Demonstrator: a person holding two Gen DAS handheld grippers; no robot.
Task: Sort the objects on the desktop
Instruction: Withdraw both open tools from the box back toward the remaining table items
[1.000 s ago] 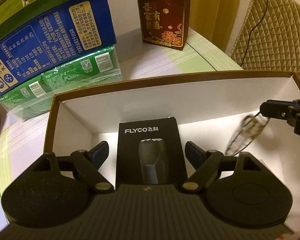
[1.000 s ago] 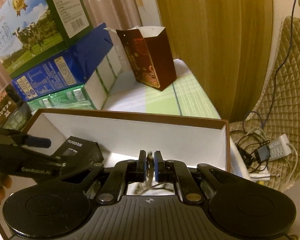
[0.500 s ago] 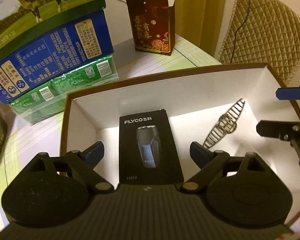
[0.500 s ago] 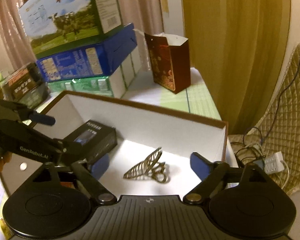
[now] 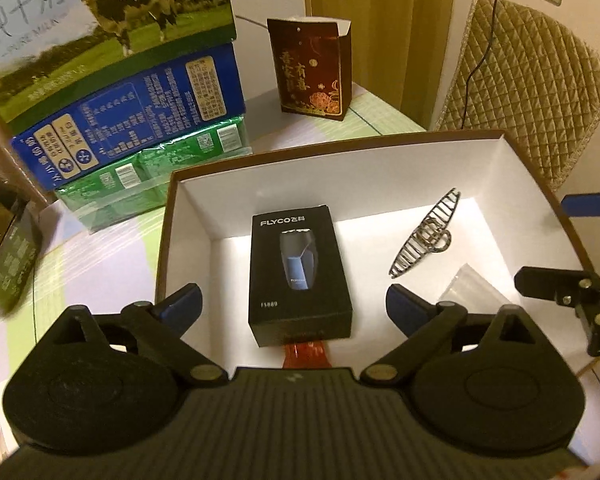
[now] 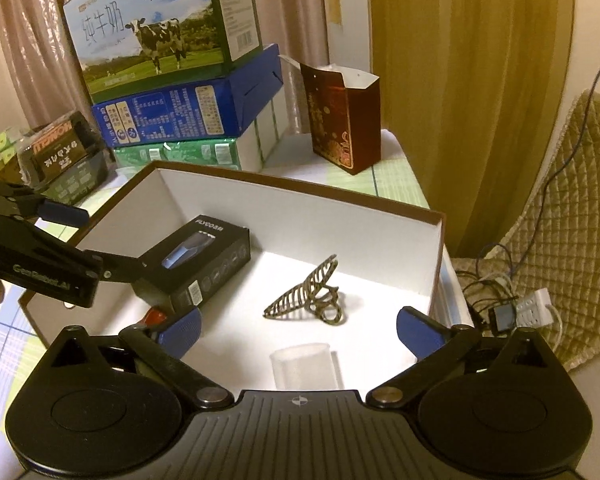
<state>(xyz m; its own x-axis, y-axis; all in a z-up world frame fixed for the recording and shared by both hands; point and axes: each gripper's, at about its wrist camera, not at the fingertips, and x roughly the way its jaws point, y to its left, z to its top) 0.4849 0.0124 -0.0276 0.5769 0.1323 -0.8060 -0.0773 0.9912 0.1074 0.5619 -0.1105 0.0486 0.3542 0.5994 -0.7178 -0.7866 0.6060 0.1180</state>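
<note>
The shaver box (image 5: 300, 268) lies flat in the open carton (image 5: 340, 160), mid-frame in the left view, directly ahead of the left gripper (image 5: 294, 306), long axis along its pointing line. The hair claw (image 6: 308, 294) lies centre-frame before the right gripper (image 6: 298, 328). Both sets of fingers, just opened, stand spread and empty.

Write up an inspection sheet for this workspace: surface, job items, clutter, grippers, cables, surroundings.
Surface: table with striped cloth.
Job items: tray holds shaver box, hair clip, clear cup, red item partly hidden.
Clutter: stacked cartons, red bag.
Grippers: left gripper and right gripper open, empty; jaws have just been opening.
Cables: power strip and cords on the floor.
Surroundings: quilted chair, curtains.
</note>
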